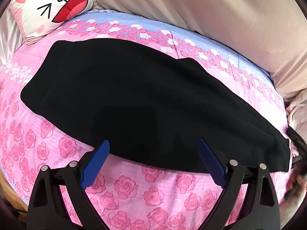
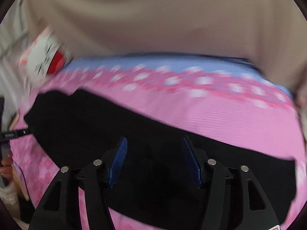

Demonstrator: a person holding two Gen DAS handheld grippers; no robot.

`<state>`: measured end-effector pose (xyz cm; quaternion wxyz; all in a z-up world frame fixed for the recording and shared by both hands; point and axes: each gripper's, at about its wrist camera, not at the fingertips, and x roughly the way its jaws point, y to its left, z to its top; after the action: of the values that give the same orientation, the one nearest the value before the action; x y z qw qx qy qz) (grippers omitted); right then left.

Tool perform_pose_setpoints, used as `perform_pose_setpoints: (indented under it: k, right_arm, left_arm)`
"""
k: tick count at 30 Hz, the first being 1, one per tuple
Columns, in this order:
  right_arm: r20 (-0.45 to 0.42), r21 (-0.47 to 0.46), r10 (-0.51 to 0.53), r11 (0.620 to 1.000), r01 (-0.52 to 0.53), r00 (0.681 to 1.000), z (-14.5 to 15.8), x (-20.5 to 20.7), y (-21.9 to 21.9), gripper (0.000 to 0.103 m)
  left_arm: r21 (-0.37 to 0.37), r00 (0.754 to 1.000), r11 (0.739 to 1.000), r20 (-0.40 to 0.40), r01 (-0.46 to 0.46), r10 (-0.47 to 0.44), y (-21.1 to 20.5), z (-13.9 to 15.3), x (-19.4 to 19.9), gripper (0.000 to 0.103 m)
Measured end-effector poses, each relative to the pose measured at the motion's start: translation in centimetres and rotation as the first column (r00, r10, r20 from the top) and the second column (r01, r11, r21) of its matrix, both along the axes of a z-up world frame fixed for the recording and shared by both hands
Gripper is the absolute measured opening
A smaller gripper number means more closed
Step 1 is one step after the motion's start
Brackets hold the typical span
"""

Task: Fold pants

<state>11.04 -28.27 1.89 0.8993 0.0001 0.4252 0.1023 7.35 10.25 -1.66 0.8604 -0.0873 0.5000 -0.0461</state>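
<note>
Black pants (image 1: pixel 124 95) lie flat in a long band across a pink rose-print bed sheet (image 1: pixel 134 187). My left gripper (image 1: pixel 153 141) hovers over their near edge, open, its blue pads wide apart with nothing between them. In the right wrist view, which is blurred, the pants (image 2: pixel 96 124) run from the left to the lower right. My right gripper (image 2: pixel 154 139) is above them, open, with no cloth pinched between the blue pads. A dark blur at the pants' right end (image 1: pixel 296 145) looks like the right gripper, with a hand (image 1: pixel 295 182) below it.
A white cat-face pillow (image 1: pixel 55 5) sits at the far left corner of the bed. Beige fabric (image 1: pixel 211 9) rises behind the bed and along its right side. A blue strip of the sheet (image 2: pixel 172 63) runs along the far edge. A hand (image 2: pixel 5 168) shows at the left.
</note>
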Motion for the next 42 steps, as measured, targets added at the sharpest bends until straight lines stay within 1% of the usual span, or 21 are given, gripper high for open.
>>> perform_pose_setpoints:
  k: [4, 5, 7, 8, 10, 11, 12, 14, 16, 17, 20, 21, 23, 24, 25, 27, 30, 33, 36, 38, 42]
  right_arm:
    - [-0.08, -0.048, 0.154, 0.986, -0.158, 0.985, -3.5, 5.5, 9.1, 0.057]
    - [-0.086, -0.074, 0.164, 0.983, -0.171, 0.983, -4.0, 6.5, 11.2, 0.057]
    - [-0.102, -0.1, 0.17, 0.979, -0.18, 0.98, -5.0, 8.2, 12.8, 0.057]
    - [-0.117, -0.109, 0.165, 0.978, -0.178, 0.979, -5.7, 9.5, 13.2, 0.053]
    - [-0.125, -0.086, 0.177, 0.978, -0.188, 0.976, -5.7, 10.7, 13.8, 0.024]
    - [-0.123, -0.067, 0.178, 0.98, -0.187, 0.976, -5.3, 11.0, 14.8, 0.004]
    - [-0.093, -0.087, 0.155, 0.983, -0.163, 0.984, -4.2, 11.1, 14.9, 0.004]
    - [0.025, -0.116, 0.141, 0.984, -0.137, 0.99, -1.1, 10.8, 15.3, 0.004]
    - [0.075, -0.106, 0.132, 0.987, -0.124, 0.988, 1.1, 11.1, 15.2, 0.004]
    - [0.073, -0.123, 0.143, 0.983, -0.133, 0.987, 0.8, 11.7, 15.5, 0.008]
    - [-0.034, -0.249, 0.118, 0.961, -0.123, 0.992, -4.1, 13.7, 15.6, 0.022]
    - [-0.063, -0.262, 0.11, 0.957, -0.123, 0.992, -5.1, 13.6, 15.2, 0.022]
    - [-0.016, -0.215, 0.082, 0.973, -0.084, 0.996, -4.2, 11.6, 12.8, 0.022]
    - [0.017, -0.183, 0.067, 0.981, -0.063, 0.998, -3.2, 10.3, 11.1, 0.025]
    - [0.043, -0.157, 0.038, 0.987, -0.031, 0.998, -2.2, 9.0, 9.2, 0.029]
    - [0.078, -0.125, -0.076, 0.988, 0.086, 0.994, -0.7, 6.1, 3.6, 0.046]
    - [0.08, -0.163, -0.288, 0.941, 0.298, 0.954, -0.7, 1.8, -5.7, 0.047]
    - [0.06, -0.15, -0.506, 0.848, 0.509, 0.86, -1.6, -3.5, -15.8, 0.047]
    - [0.038, -0.127, -0.622, 0.773, 0.621, 0.782, -2.9, -7.9, -22.4, 0.048]
    - [0.008, -0.12, -0.655, 0.75, 0.651, 0.756, -4.0, -9.4, -25.8, 0.048]
    - [-0.041, -0.095, -0.648, 0.76, 0.643, 0.76, -6.2, -9.7, -29.4, 0.048]
  left_arm:
    - [0.017, 0.999, 1.0, 0.026, 0.023, -0.024, 0.8, 0.5, -0.8, 0.092]
    - [0.017, 0.999, 0.999, 0.031, 0.027, -0.028, 1.0, 0.6, -1.0, 0.092]
    - [0.027, 0.998, 0.999, 0.048, 0.035, -0.037, 1.5, 0.7, -1.2, 0.093]
    - [0.036, 0.998, 0.999, 0.054, 0.037, -0.039, 1.6, 0.7, -1.2, 0.093]
    - [0.063, 0.997, 0.998, 0.072, 0.031, -0.036, 2.0, 0.7, -1.2, 0.093]
    - [0.073, 0.996, 0.997, 0.076, 0.031, -0.037, 2.1, 0.7, -1.1, 0.093]
    - [0.081, 0.996, 0.996, 0.078, 0.032, -0.038, 2.2, 0.6, -1.0, 0.093]
    - [0.079, 0.996, 0.996, 0.076, 0.034, -0.04, 2.6, 0.4, -0.8, 0.093]
    - [0.072, 0.996, 0.997, 0.073, 0.037, -0.042, 2.8, 0.1, -0.5, 0.093]
    - [0.07, 0.997, 0.997, 0.072, 0.035, -0.04, 2.9, 0.0, -0.4, 0.093]
    - [0.055, 0.998, 0.998, 0.054, 0.037, -0.04, 2.7, -0.7, 0.0, 0.093]
    - [0.054, 0.998, 0.998, 0.049, 0.04, -0.043, 2.5, -0.9, 0.1, 0.093]
    - [0.066, 0.997, 0.996, 0.045, 0.053, -0.056, 2.1, -1.0, 0.0, 0.093]
    - [0.076, 0.997, 0.995, 0.048, 0.059, -0.063, 2.0, -1.1, -0.1, 0.094]
    - [0.084, 0.997, 0.995, 0.049, 0.061, -0.066, 1.9, -1.1, -0.1, 0.094]
    - [0.093, 0.997, 0.994, 0.048, 0.058, -0.062, 1.7, -1.2, 0.0, 0.094]
    - [0.089, 0.998, 0.995, 0.039, 0.054, -0.058, 1.3, -1.3, 0.3, 0.094]
    - [0.095, 0.997, 0.994, 0.036, 0.057, -0.061, 0.1, -1.3, 0.4, 0.094]
    - [0.113, 0.996, 0.991, 0.033, 0.075, -0.079, -1.7, -1.3, 0.2, 0.094]
    - [0.135, 0.995, 0.987, 0.026, 0.092, -0.096, -3.4, -1.4, 0.1, 0.094]
    - [0.159, 0.994, 0.982, 0.021, 0.106, -0.111, -5.8, -1.3, -0.2, 0.094]
